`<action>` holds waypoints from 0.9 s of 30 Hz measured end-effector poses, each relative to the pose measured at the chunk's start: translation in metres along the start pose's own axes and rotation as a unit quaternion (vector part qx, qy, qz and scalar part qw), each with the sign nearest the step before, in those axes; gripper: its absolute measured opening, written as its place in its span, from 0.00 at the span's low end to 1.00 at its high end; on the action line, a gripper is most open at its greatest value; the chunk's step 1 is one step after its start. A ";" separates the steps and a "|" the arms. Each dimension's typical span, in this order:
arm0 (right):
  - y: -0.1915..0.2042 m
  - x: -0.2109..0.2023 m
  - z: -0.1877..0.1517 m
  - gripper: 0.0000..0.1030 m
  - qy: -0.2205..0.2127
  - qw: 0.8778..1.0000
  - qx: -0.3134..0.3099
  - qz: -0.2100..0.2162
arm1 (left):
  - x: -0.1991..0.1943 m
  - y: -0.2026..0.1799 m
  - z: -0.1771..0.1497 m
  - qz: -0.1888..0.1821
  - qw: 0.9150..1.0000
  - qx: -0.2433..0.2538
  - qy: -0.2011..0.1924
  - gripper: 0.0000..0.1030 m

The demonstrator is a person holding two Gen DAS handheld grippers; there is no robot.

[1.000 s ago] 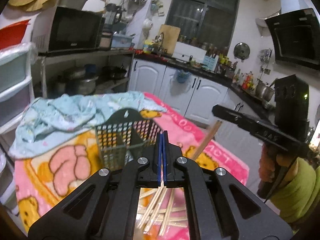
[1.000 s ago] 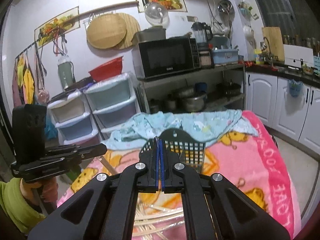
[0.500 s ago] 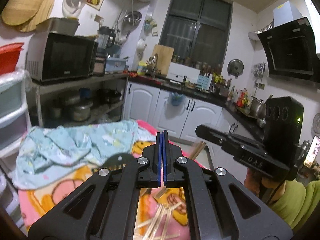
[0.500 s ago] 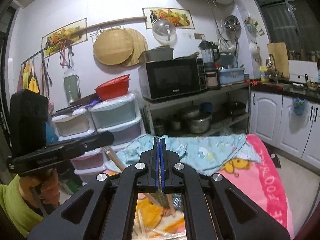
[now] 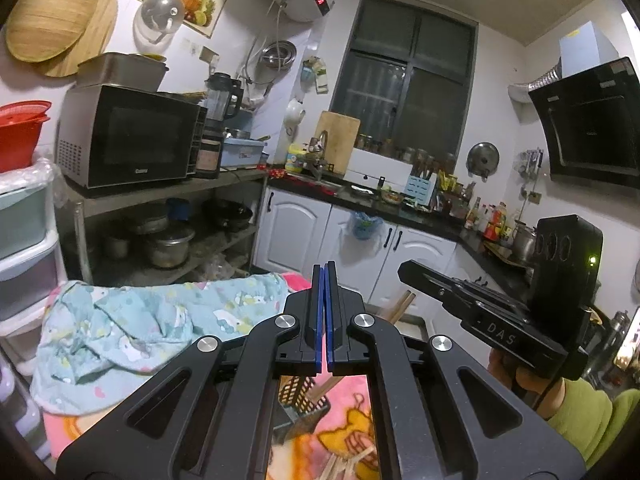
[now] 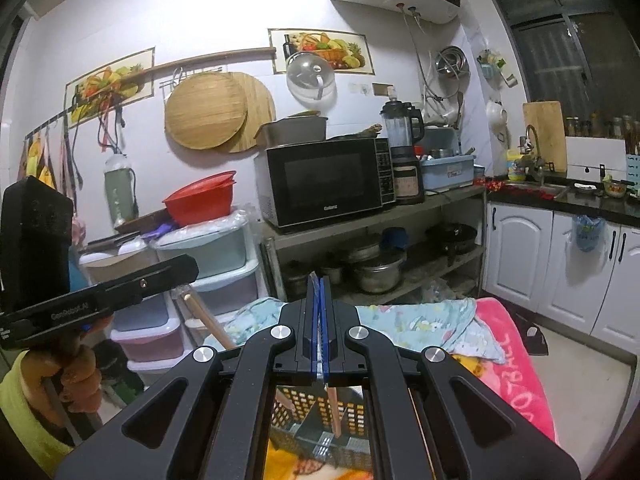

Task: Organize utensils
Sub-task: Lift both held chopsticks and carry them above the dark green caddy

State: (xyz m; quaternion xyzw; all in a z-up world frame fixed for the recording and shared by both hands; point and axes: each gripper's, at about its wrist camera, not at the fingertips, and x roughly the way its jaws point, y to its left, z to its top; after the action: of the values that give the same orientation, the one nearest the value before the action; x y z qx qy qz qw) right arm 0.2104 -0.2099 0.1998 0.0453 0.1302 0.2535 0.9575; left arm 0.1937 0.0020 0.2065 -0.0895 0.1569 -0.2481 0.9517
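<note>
My left gripper [image 5: 324,276] is shut on a wooden chopstick; in the right wrist view the left gripper [image 6: 188,270] has the chopstick [image 6: 206,324] slanting down from its tips. My right gripper [image 6: 318,284] is shut on another chopstick [image 6: 333,410], which hangs down over the dark mesh utensil basket [image 6: 320,416]. In the left wrist view the right gripper [image 5: 404,272] shows with its chopstick [image 5: 400,306]. The basket [image 5: 304,396] stands on the pink blanket [image 5: 344,412]. Several loose chopsticks [image 5: 348,460] lie on the blanket near it.
A crumpled light-blue cloth [image 5: 132,324] lies on the far side of the blanket. Beyond stand plastic drawers [image 6: 208,272], a shelf with a microwave [image 6: 324,180] and pots, and white kitchen cabinets [image 6: 560,264].
Both grippers have risen and tilted up, so the basket and loose chopsticks dropped low in both views. Each still holds its chopstick, shut.
</note>
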 end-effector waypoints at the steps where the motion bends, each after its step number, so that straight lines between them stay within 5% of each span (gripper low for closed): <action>1: -0.001 0.003 0.001 0.01 0.001 1.000 0.000 -0.002 | 0.004 0.002 0.000 0.002 1.000 -0.001 0.002 0.00; 27: -0.027 0.072 -0.055 0.02 0.100 0.994 0.036 -0.039 | 0.044 0.055 -0.060 0.067 0.994 -0.038 0.076 0.00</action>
State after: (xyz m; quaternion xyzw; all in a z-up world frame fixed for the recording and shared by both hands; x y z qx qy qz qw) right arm 0.2688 -0.1965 0.1265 0.0491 0.2365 0.2144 0.9464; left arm 0.2343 0.0215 0.1259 -0.0953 0.2440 -0.1838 0.9474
